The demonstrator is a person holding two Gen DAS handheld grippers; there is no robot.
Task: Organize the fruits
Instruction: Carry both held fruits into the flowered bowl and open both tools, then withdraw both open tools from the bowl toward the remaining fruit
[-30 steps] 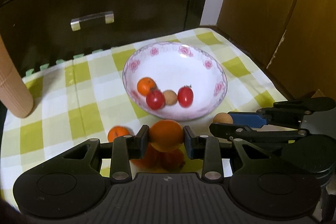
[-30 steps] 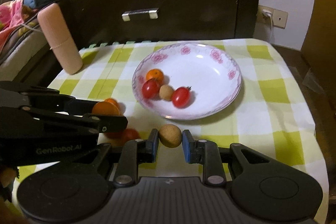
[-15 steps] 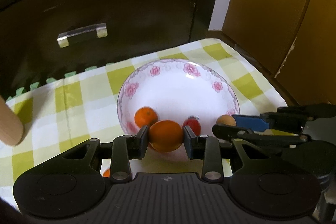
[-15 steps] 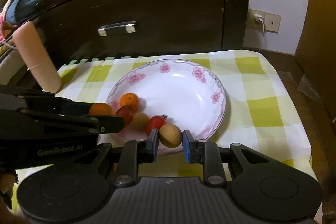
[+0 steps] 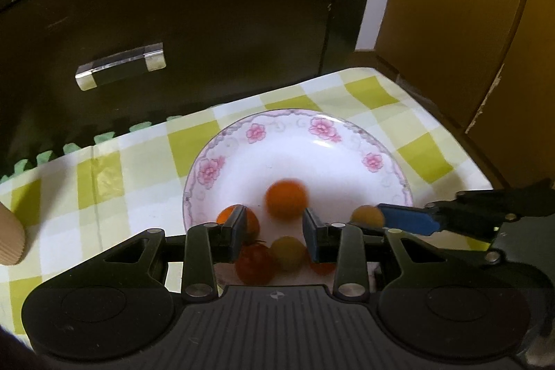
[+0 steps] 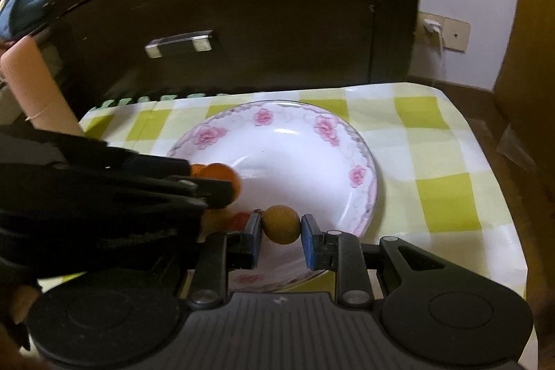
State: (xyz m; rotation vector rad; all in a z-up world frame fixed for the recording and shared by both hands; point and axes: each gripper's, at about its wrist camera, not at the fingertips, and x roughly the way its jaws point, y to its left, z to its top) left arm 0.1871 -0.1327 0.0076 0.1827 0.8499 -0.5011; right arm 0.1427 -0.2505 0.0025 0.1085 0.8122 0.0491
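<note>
A white plate with pink flowers (image 5: 322, 141) (image 6: 360, 158) sits on the checked cloth. My left gripper (image 5: 274, 227) is open over its near edge; a blurred orange (image 5: 287, 199) is free of the pads, above the plate floor. Under it lie a second orange (image 5: 222, 215), a red tomato (image 5: 253, 264) and a tan fruit (image 5: 288, 252). My right gripper (image 6: 280, 234) holds a brown round fruit (image 6: 281, 223) between its pads over the plate's near rim; the fruit also shows in the left wrist view (image 5: 366, 214). The left gripper (image 6: 208, 186) hides the plate's left side.
A dark cabinet with a metal handle (image 5: 119, 66) stands right behind the table. A ribbed beige cylinder (image 6: 34, 89) stands at the left edge. Wooden panels (image 5: 468, 23) close off the right side. The cloth's right edge (image 6: 496, 196) drops off the table.
Both grippers moved forward over the plate. The left jaws opened and the orange left them, dropping toward the plate. The right gripper still holds the brown fruit.
</note>
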